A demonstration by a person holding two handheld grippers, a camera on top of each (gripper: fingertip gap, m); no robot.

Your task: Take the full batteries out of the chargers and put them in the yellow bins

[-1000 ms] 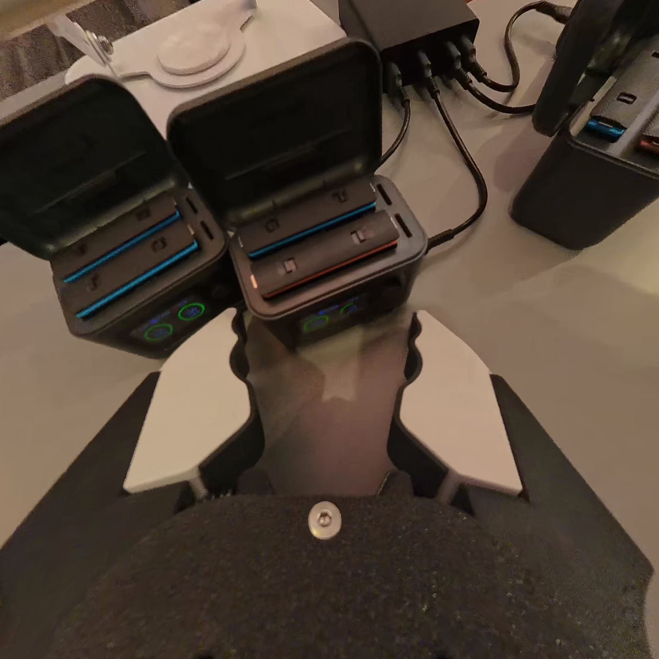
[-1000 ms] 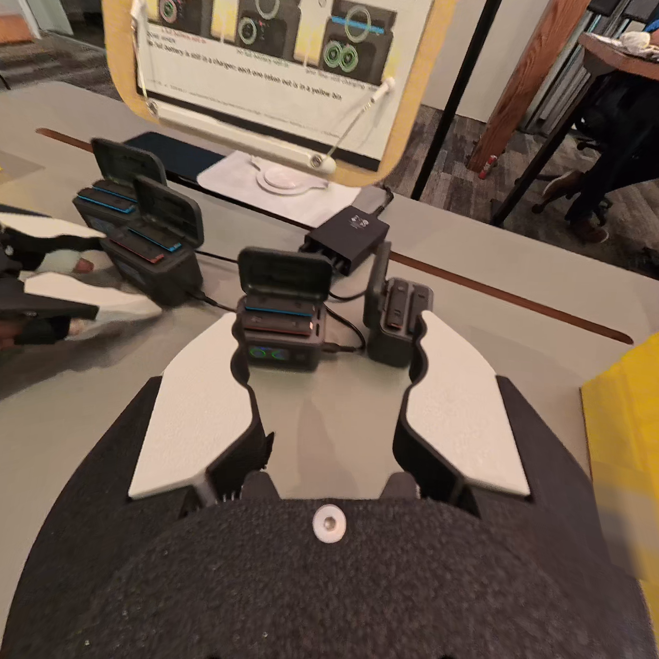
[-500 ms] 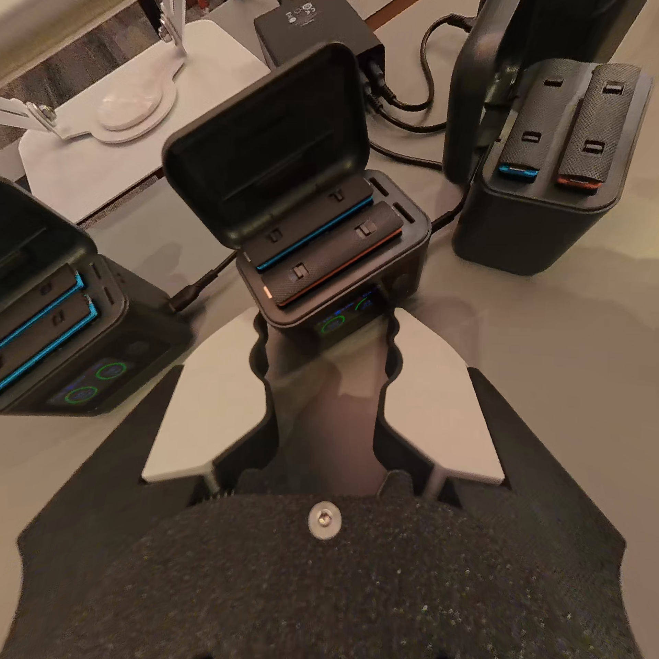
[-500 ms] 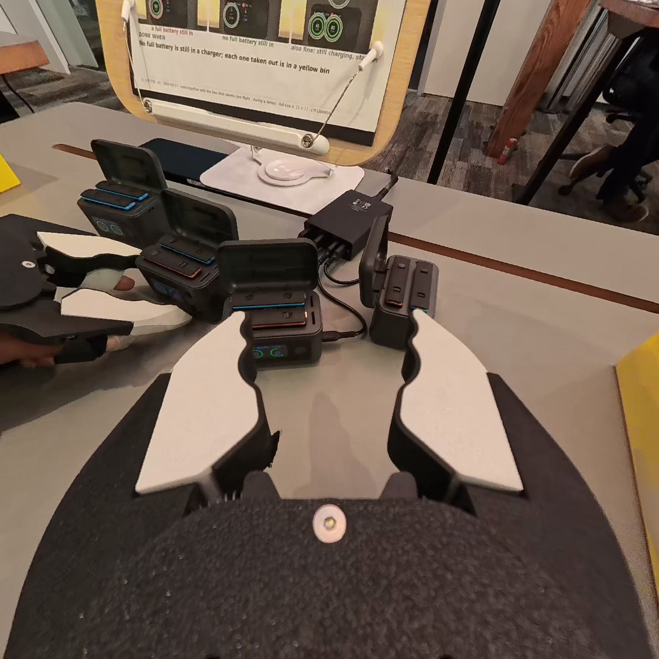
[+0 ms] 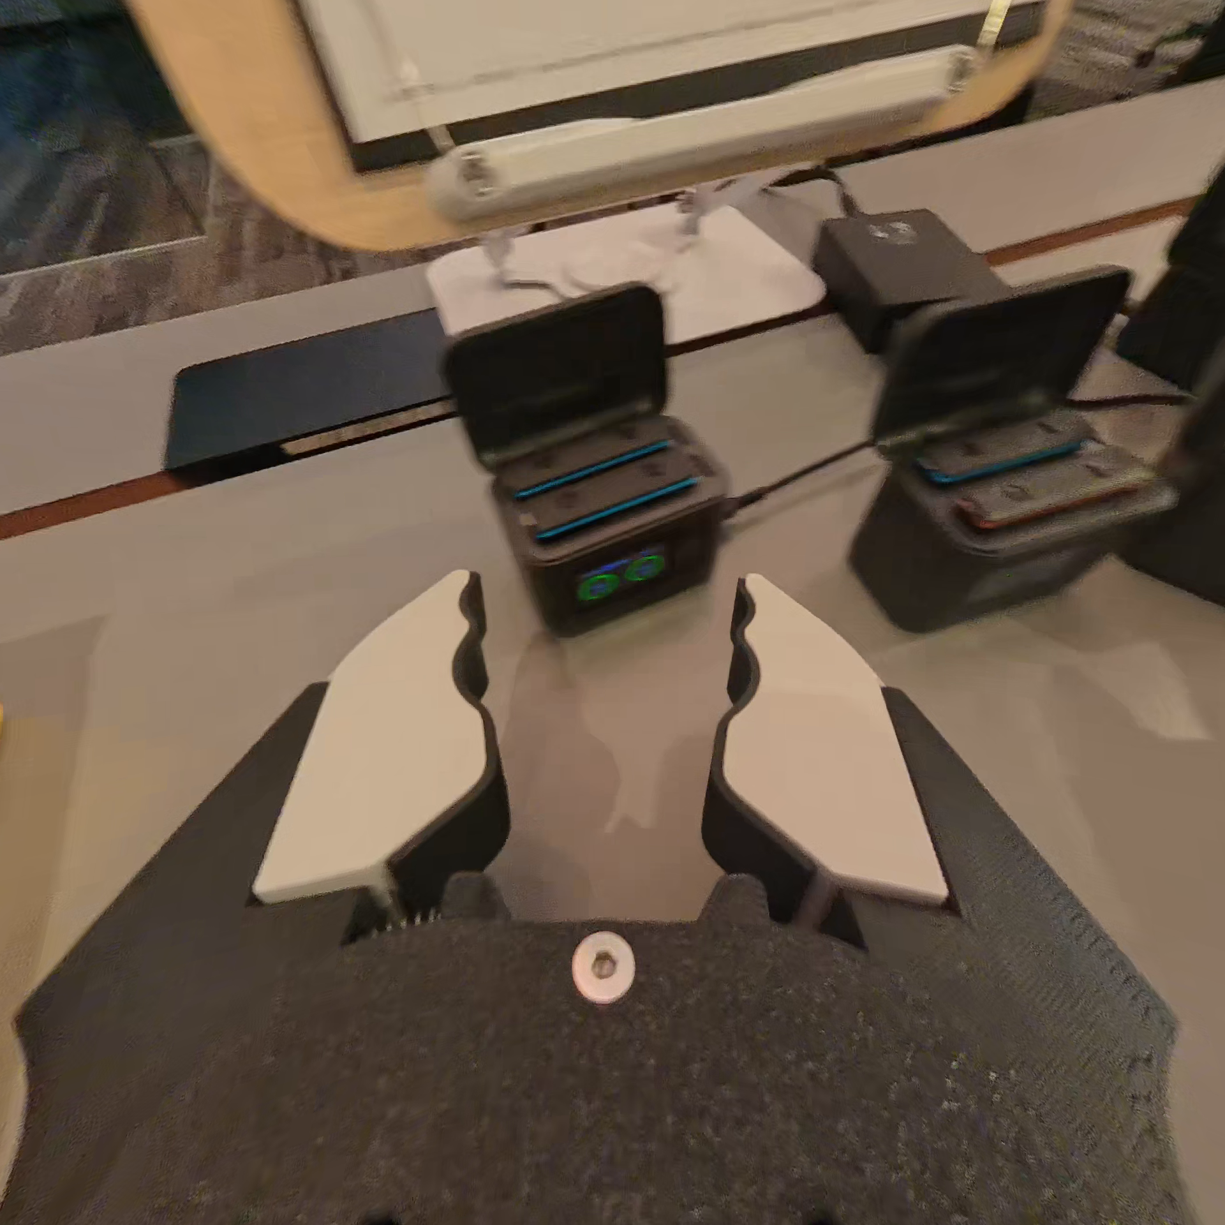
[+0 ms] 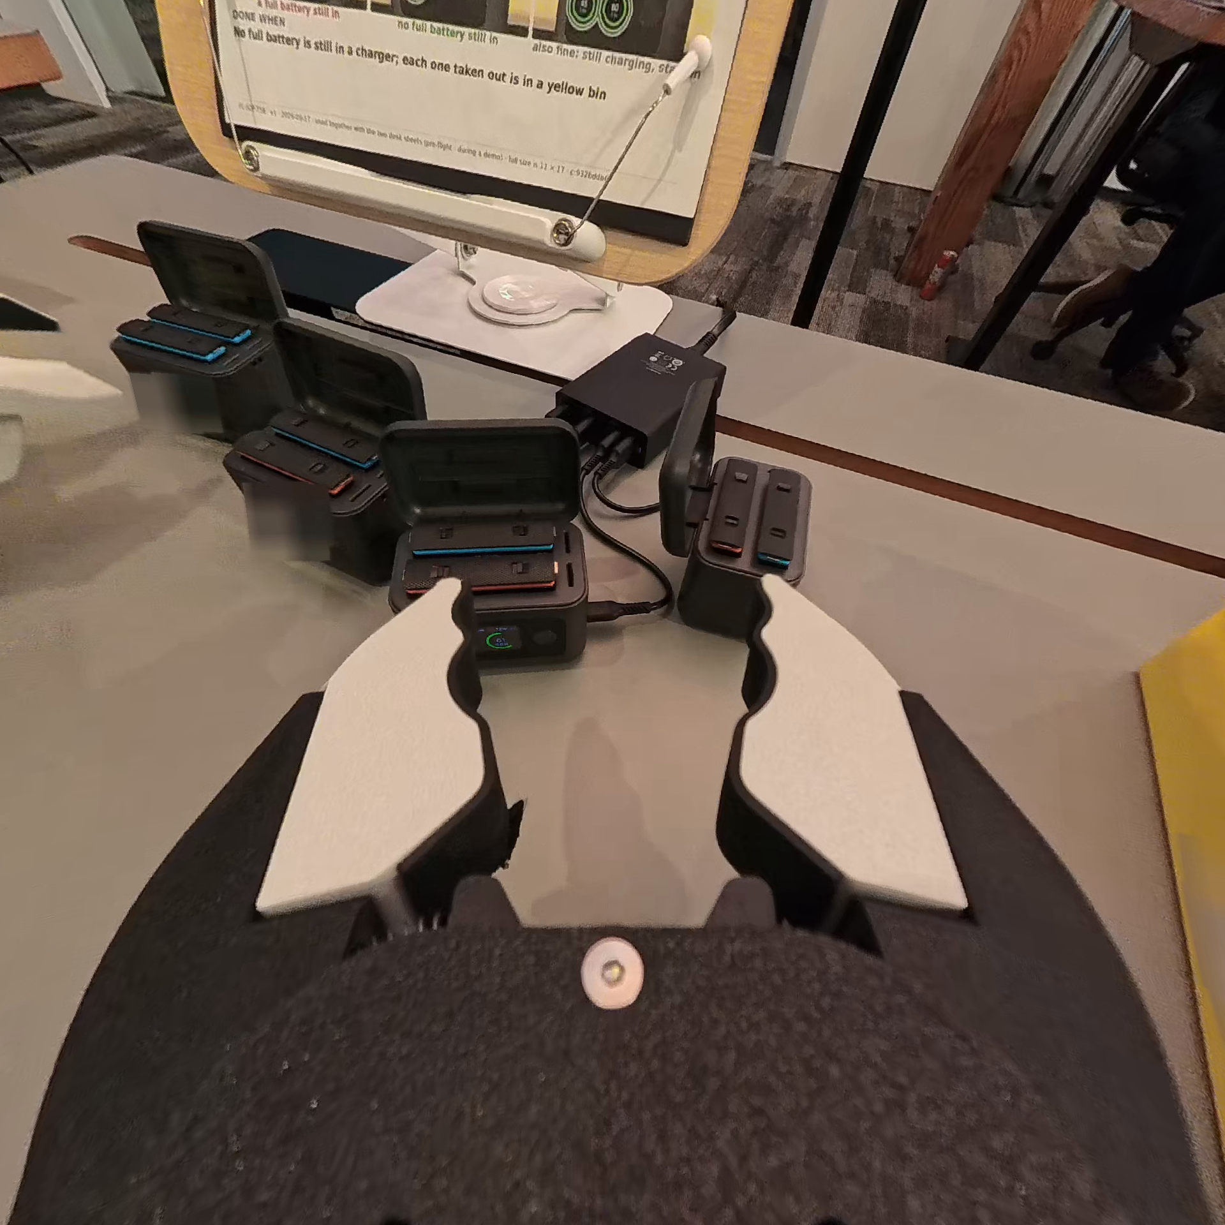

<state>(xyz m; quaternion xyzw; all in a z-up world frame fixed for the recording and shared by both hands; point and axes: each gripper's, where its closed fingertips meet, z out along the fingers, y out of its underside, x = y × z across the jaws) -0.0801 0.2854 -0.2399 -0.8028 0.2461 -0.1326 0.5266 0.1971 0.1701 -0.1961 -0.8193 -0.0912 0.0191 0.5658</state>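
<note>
Four black chargers are lined up on the grey tabletop (image 6: 928,464), lids raised. The leftmost charger (image 5: 616,524), holding two blue-edged batteries (image 5: 596,490) above a display with two green rings, is framed just ahead of the left hand-held gripper (image 5: 606,590), whose jaws are spread wide and empty. The third charger (image 6: 490,563) is seen just beyond the right hand-held gripper (image 6: 610,596), likewise wide and empty. A yellow bin (image 6: 1186,762) is glimpsed at the far right.
</note>
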